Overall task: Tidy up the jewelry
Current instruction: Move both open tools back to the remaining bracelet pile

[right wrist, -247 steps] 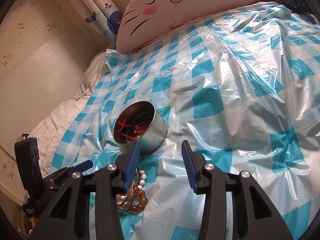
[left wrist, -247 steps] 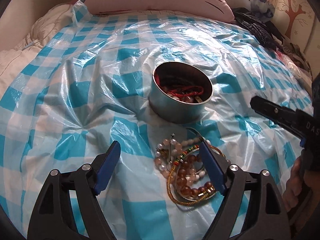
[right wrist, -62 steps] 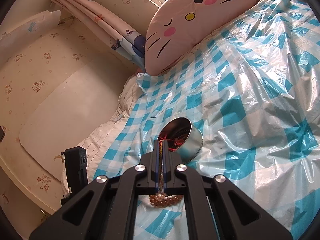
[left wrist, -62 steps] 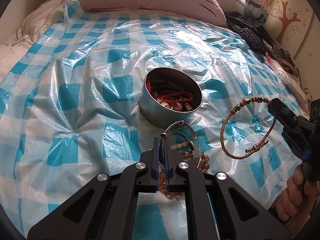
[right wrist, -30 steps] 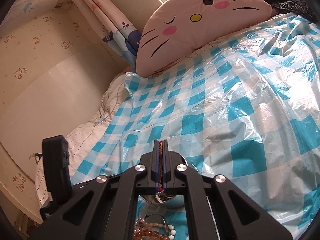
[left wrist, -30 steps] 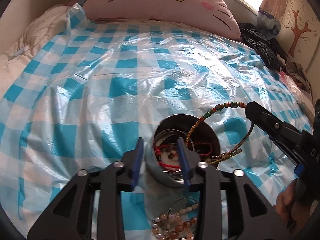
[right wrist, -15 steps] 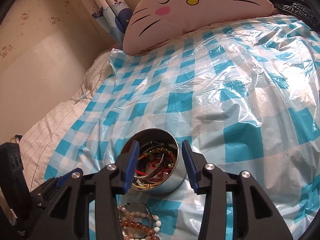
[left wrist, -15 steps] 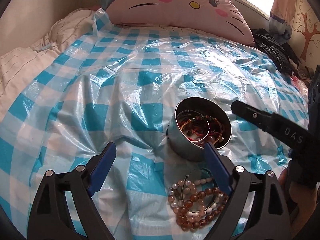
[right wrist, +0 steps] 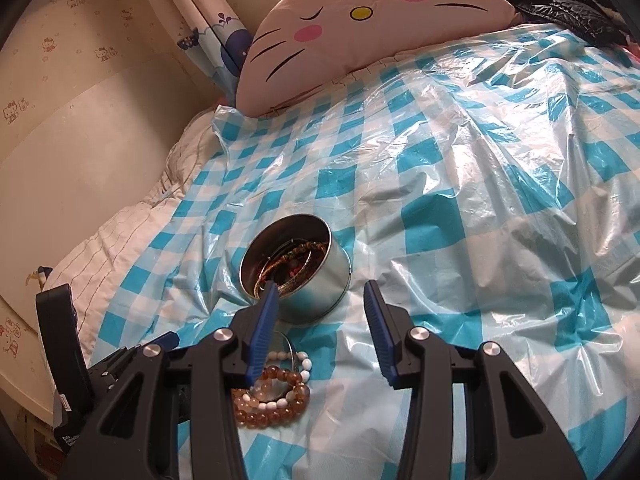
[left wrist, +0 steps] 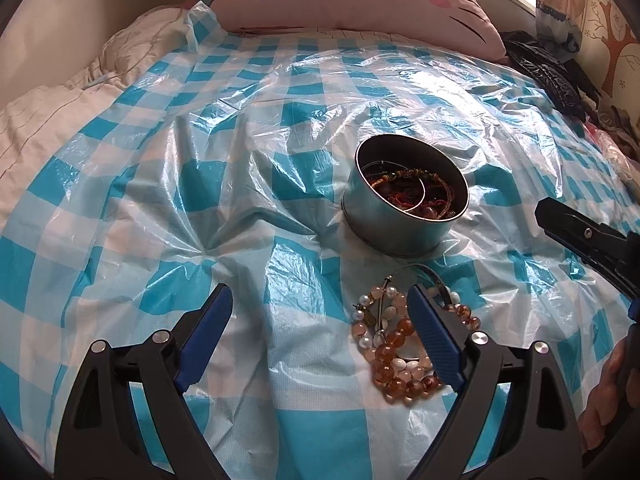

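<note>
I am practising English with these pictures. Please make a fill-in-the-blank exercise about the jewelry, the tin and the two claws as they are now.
1. The round metal tin stands on a checked plastic sheet of white and ____.
2. The bead bracelets lie on the sheet, ____ the tin.
3. Both the left claw and the right claw are ____ and hold nothing.
4. The pink pillow shows the face of a ____.

Missing words: blue; outside; open; cat
</note>
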Demonstrator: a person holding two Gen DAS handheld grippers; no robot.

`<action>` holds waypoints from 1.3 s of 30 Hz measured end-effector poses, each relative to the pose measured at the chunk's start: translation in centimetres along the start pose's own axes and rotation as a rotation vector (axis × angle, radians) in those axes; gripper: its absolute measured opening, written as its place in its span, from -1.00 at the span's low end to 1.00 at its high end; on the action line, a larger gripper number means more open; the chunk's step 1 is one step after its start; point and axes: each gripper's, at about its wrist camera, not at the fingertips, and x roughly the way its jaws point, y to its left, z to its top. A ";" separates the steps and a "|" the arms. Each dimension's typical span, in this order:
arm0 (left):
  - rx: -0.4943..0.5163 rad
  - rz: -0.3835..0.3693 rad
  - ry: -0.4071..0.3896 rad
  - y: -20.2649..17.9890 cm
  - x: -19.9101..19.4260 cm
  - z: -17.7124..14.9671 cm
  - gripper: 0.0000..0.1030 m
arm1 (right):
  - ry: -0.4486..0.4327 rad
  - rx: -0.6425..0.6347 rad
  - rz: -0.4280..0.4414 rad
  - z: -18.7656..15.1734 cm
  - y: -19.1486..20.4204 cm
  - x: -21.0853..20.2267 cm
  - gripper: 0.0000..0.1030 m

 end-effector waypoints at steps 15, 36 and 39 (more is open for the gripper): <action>0.062 -0.036 0.036 -1.6 -0.8 -1.6 0.65 | 0.225 -0.161 0.033 -1.4 3.0 5.6 -0.49; 0.021 -0.106 0.083 -0.8 0.4 -1.6 0.52 | 0.215 -0.214 -0.219 -2.1 1.6 3.6 -0.92; 0.019 -0.123 0.068 -0.8 0.1 -1.5 0.51 | 0.176 -0.164 -0.224 -2.0 0.6 2.0 -0.91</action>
